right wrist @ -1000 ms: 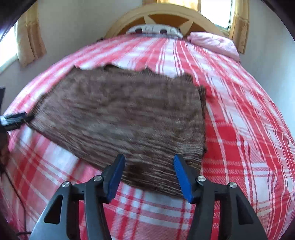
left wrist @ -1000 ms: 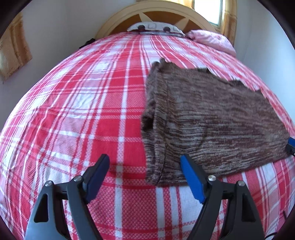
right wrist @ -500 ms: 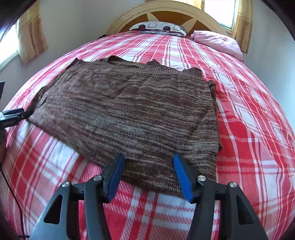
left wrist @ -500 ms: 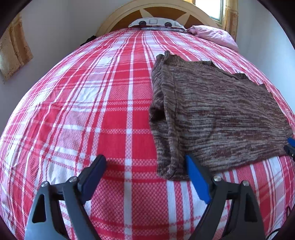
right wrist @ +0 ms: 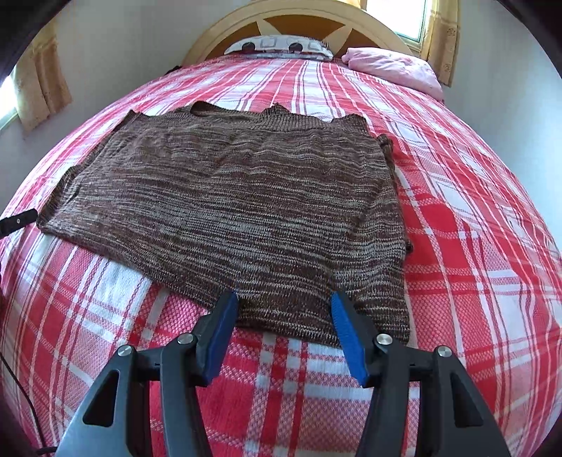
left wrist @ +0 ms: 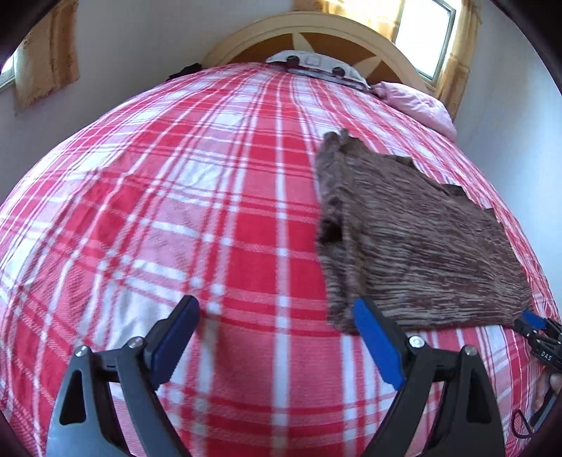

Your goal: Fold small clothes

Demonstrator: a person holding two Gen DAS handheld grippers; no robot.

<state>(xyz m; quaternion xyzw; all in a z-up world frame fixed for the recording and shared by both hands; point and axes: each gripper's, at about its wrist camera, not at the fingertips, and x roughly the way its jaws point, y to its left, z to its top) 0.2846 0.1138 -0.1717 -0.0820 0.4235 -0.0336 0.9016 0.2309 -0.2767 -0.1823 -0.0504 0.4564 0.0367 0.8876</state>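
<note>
A brown knitted sweater [right wrist: 246,207] lies flat on the red plaid bedspread [right wrist: 474,281], its sleeves folded in along the sides. In the left wrist view the sweater [left wrist: 414,246] lies to the right. My left gripper [left wrist: 274,313] is open and empty, over bare bedspread [left wrist: 175,211] left of the sweater's near corner. My right gripper [right wrist: 282,298] is open and empty, just in front of the sweater's near hem. The right gripper's tip also shows at the right edge of the left wrist view [left wrist: 537,327].
A wooden headboard [right wrist: 298,21] stands at the far end with a patterned pillow [right wrist: 277,45] and a pink pillow [right wrist: 393,66]. Walls, curtains and windows surround the bed. A black cable [right wrist: 21,386] runs along the left edge.
The left gripper has swung left and pulled back, so the sweater now sits further right in its view. The right gripper has backed off slightly from the hem. The sweater has not moved.
</note>
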